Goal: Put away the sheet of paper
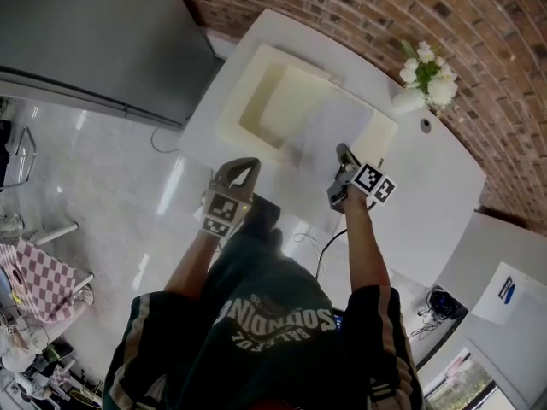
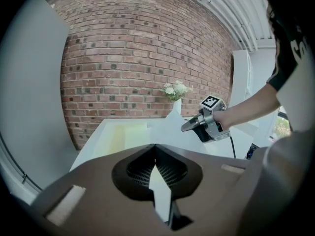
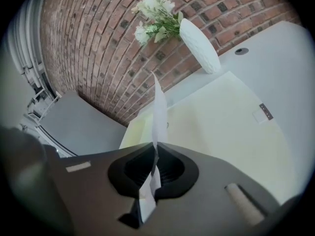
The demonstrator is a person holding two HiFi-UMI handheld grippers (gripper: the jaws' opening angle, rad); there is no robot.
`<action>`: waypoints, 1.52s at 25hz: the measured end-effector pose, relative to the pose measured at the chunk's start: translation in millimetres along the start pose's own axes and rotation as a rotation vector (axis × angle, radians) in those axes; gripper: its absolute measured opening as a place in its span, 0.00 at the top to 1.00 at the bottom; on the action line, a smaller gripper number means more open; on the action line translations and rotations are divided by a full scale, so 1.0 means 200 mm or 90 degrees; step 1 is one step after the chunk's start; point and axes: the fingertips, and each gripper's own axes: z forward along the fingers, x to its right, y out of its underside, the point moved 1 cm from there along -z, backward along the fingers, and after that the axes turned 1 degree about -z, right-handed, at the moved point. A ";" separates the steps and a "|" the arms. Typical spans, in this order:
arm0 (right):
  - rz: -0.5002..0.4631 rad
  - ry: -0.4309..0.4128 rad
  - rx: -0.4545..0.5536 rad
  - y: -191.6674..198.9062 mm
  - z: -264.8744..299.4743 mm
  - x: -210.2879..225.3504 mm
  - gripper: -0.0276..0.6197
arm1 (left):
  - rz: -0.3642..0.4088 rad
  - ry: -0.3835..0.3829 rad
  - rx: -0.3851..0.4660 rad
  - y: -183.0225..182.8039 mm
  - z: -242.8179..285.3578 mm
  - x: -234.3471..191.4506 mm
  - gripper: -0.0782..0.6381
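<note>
both forearms reach forward to the surface's near edge, each tool tipped forward and down, the right arm stretched further. the right tool [image 1: 342, 152] is clamped tight on the near edge of the sheet of paper [image 1: 329, 118], which rises edge-on from its jaws and spreads over the cream tray [image 1: 246, 85]. the left tool [image 1: 253, 164] hangs near the sheet's left corner, jaw tips together and empty. the white surface [image 1: 427, 195] also carries a vase of white flowers [image 1: 410, 99] by the brick wall [image 1: 342, 7]. a grey cabinet [image 1: 94, 32] stands at left over a glossy pale floor [image 1: 111, 195].
</note>
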 end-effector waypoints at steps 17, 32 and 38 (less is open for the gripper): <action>0.027 -0.003 -0.047 -0.03 0.29 -0.05 0.95 | -0.030 -0.006 -0.008 -0.01 0.09 -0.21 0.88; 0.023 0.010 -0.087 -0.01 0.56 -0.14 0.95 | -0.042 0.021 -0.020 -0.03 0.25 -0.38 0.88; 0.055 0.008 -0.109 0.02 0.67 -0.16 0.95 | -0.047 0.021 -0.030 -0.03 0.27 -0.44 0.88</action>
